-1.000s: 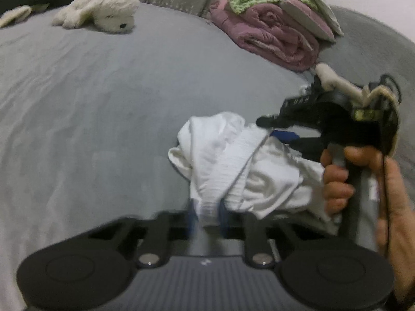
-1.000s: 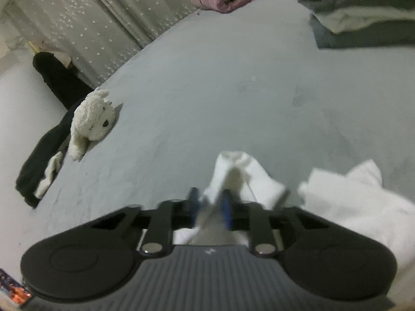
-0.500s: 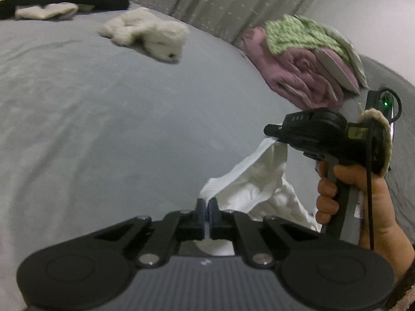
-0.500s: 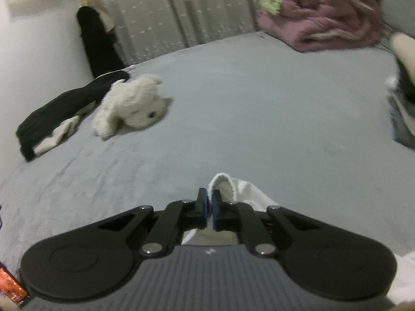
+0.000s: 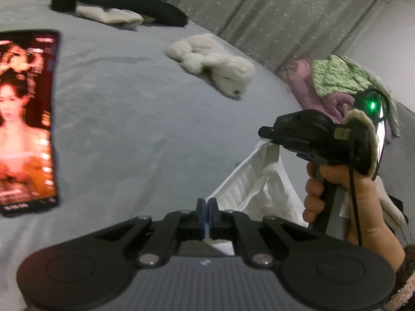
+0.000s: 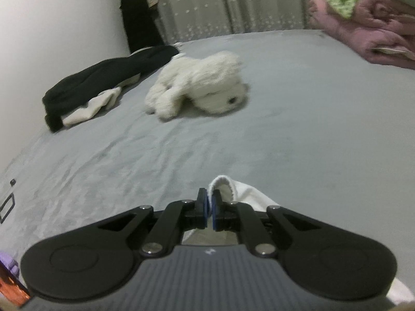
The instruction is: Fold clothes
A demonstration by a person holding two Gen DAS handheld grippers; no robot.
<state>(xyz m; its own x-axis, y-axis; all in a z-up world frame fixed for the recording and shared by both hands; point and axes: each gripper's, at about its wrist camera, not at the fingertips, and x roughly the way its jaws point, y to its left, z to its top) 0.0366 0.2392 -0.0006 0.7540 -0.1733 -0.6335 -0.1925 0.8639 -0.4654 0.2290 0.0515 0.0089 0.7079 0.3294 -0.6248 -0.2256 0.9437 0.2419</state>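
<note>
A white garment (image 5: 262,181) hangs stretched between both grippers above the grey bed (image 5: 129,119). My left gripper (image 5: 206,207) is shut on one edge of it at the bottom of the left wrist view. The right gripper (image 5: 267,132), held by a hand (image 5: 345,197), pinches another edge higher up on the right. In the right wrist view the right gripper (image 6: 209,207) is shut on a hemmed fold of the white garment (image 6: 241,191), which trails back under the tool.
A lit phone (image 5: 26,119) lies on the bed at the left. A white plush dog (image 5: 215,64) (image 6: 199,88) rests mid-bed, black and cream clothes (image 6: 103,83) beyond it by the curtain. Pink and green blankets (image 5: 334,83) are piled at the right.
Both grippers lifted the white garment off the bed and swung left, so the heap has stretched into a hanging sheet. The phone and the black clothes came into view.
</note>
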